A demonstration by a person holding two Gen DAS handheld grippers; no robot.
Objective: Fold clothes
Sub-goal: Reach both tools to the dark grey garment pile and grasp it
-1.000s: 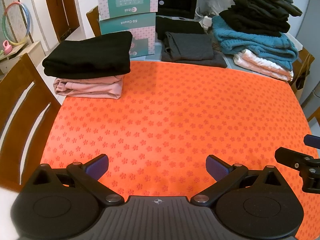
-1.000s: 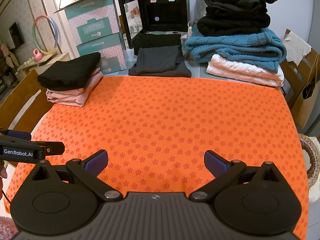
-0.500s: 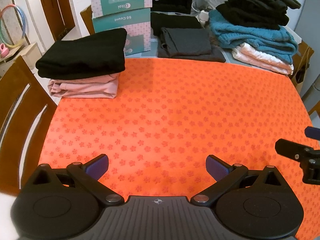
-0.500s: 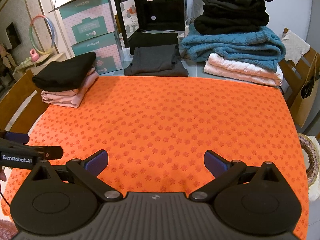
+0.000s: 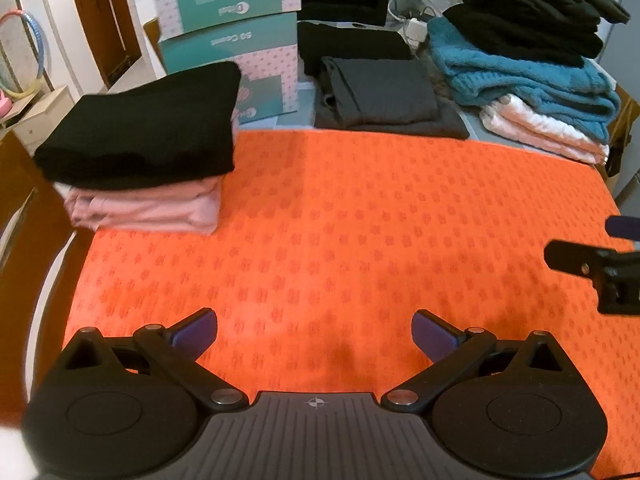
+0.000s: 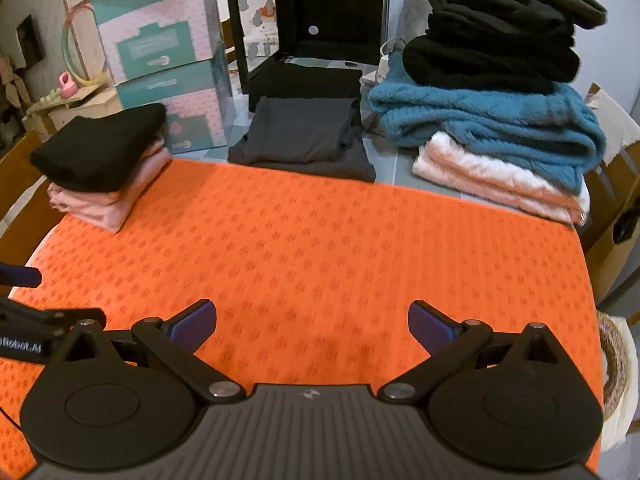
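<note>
Two hand-held grippers hover low over a bench covered with an orange mat (image 5: 360, 208) printed with small flowers. In the left wrist view, the left gripper (image 5: 314, 330) fills the bottom of the frame, its two blue-padded fingers spread wide apart with nothing between them. The right gripper (image 6: 312, 320) looks the same in its own view: fingers wide apart, holding nothing. Each gripper shows at the edge of the other's view, the right one at the right edge of the left wrist view, the left one at the lower left of the right wrist view.

The clothes sit along the far and left sides of the bench. At upper left of the left wrist view, a folded black garment (image 5: 140, 124) lies on top of a folded pink garment (image 5: 148, 208), both resting on the mat's left part. At top centre, just beyond the mat's far edge, lies a folded dark grey garment (image 5: 384, 92) on another dark piece. At upper right stands a taller pile: dark clothes (image 5: 532, 12) on a teal knitted sweater (image 5: 524, 76), which lies on a white and pale pink fluffy piece (image 5: 540, 128).

Behind the clothes stand two stacked teal and pink cartons (image 5: 228, 12) and an open black box (image 6: 332, 20). A wooden chair (image 5: 16, 184) shows at the left edge.
</note>
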